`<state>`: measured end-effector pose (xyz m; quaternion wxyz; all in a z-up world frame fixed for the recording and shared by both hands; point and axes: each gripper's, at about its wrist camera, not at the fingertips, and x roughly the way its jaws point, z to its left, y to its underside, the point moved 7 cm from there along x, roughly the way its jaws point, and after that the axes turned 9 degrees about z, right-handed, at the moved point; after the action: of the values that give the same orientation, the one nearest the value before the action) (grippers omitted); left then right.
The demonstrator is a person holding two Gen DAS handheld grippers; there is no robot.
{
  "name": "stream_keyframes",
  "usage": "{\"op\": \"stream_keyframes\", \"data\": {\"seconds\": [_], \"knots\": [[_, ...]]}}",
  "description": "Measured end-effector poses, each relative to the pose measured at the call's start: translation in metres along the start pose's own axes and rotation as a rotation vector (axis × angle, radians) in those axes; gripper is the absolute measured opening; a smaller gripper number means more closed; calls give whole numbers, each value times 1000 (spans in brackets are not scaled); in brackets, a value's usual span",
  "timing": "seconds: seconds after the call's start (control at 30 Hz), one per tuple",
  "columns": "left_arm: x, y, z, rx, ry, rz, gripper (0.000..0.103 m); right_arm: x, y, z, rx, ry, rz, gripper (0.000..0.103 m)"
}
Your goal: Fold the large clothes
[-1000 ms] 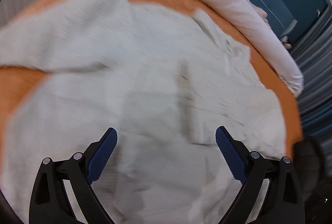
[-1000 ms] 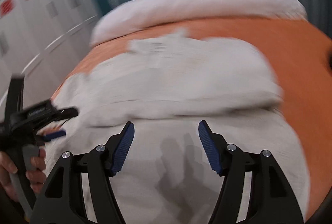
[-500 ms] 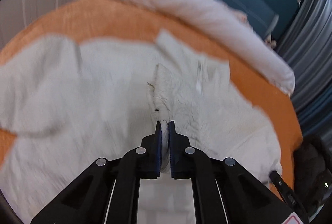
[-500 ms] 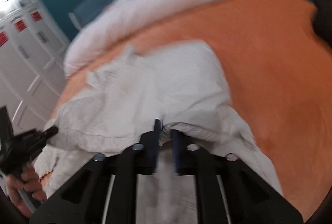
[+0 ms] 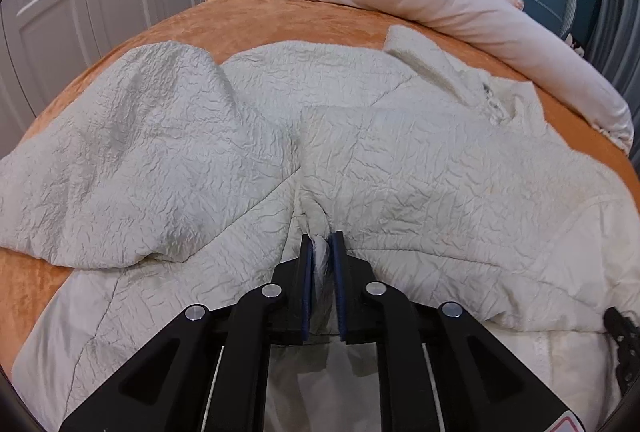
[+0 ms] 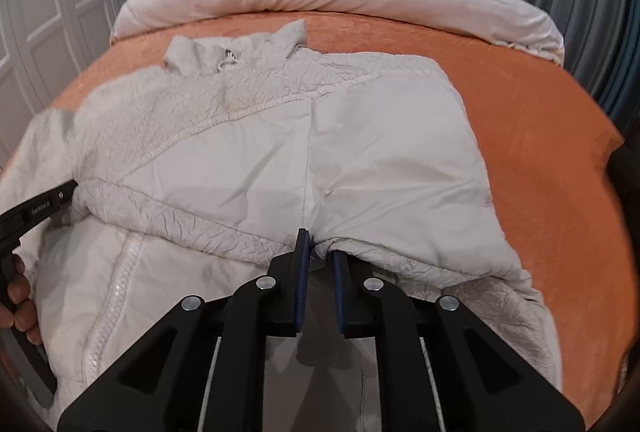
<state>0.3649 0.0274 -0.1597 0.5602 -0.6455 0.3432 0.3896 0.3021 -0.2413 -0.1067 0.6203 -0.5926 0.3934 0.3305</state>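
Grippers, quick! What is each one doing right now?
Left gripper: closed on a pinch of the white jacket, easing open slightly.
Right gripper: closed on the jacket's folded edge, easing open slightly.

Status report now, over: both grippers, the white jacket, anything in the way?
Left gripper and right gripper each pinching a fold of the white jacket, jaws easing open slightly. Jacket spread on orange bedspread. Nothing in the way.
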Motion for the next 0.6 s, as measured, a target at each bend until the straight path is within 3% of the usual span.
{"op": "stream_keyframes", "data": {"seconds": [0.23,0.6], "knots": [[8,1,-3,36,-63,-17,15,-11,4,-6,9,5,7,14],[9,5,-5,58,-101,-34,15,-27,5,-8,26,-10,-8,14]]}}
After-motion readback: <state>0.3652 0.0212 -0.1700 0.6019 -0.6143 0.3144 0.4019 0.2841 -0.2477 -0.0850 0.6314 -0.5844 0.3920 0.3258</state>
